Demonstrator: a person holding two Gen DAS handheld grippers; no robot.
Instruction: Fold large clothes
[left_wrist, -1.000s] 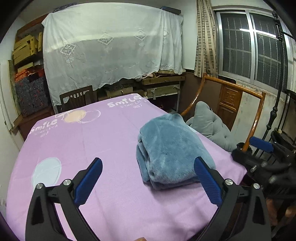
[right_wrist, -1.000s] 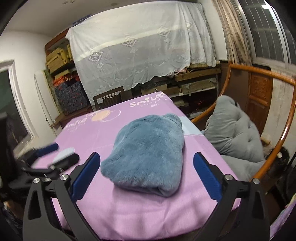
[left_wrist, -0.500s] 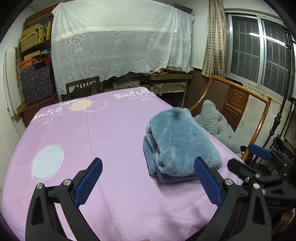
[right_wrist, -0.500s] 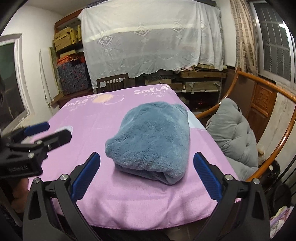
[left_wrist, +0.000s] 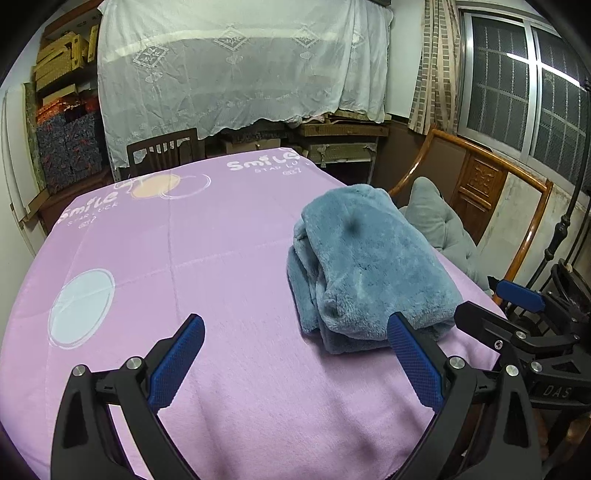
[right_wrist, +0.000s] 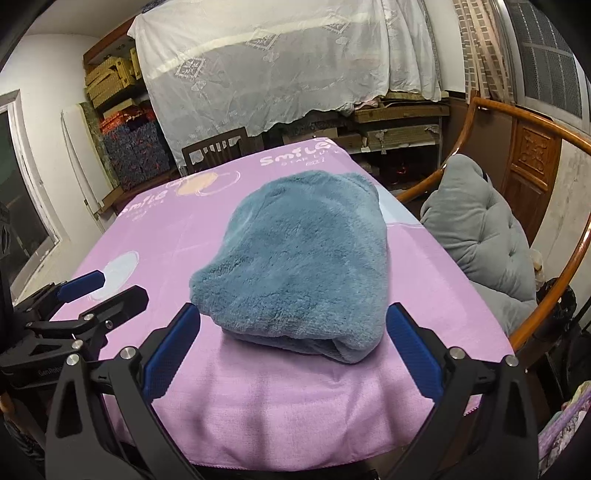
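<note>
A plush, blue-grey fleece garment (right_wrist: 303, 254) lies folded into a thick, rounded bundle on the worktop, which is covered by a smooth lilac cloth (left_wrist: 207, 288) printed with pale circles and the word "Smile". The pile of the fleece is deep and soft; along the bundle's side facing the left wrist camera its stacked layers (left_wrist: 308, 280) show as rolled edges, and at the near end a folded lip curls under. The bundle sits toward the edge of the cloth nearest a curved wooden chair (right_wrist: 535, 147) that carries a tufted grey cushion (right_wrist: 476, 229).

Taking the bundle as the mark: the right gripper (right_wrist: 293, 349) hangs just in front of its near end, black-framed, its blue ribbed pads (right_wrist: 413, 354) spread wide to either side of the bundle's width, touching neither fleece nor cloth and holding nothing. The left gripper (left_wrist: 295, 363) hovers over the bare lilac cloth on the side of the bundle away from the chair; its fingers are likewise splayed wide and empty, with the right-hand pad (left_wrist: 415, 363) overlapping the bundle's near corner in the left wrist view, though I cannot tell whether it touches. Each gripper shows at the edge of the other's camera.

Beyond the bundle, at the far edge of the cloth, stands a dark slatted chair back (left_wrist: 162, 153), and behind it a white lace sheet (left_wrist: 240, 62) drapes over shelving.
</note>
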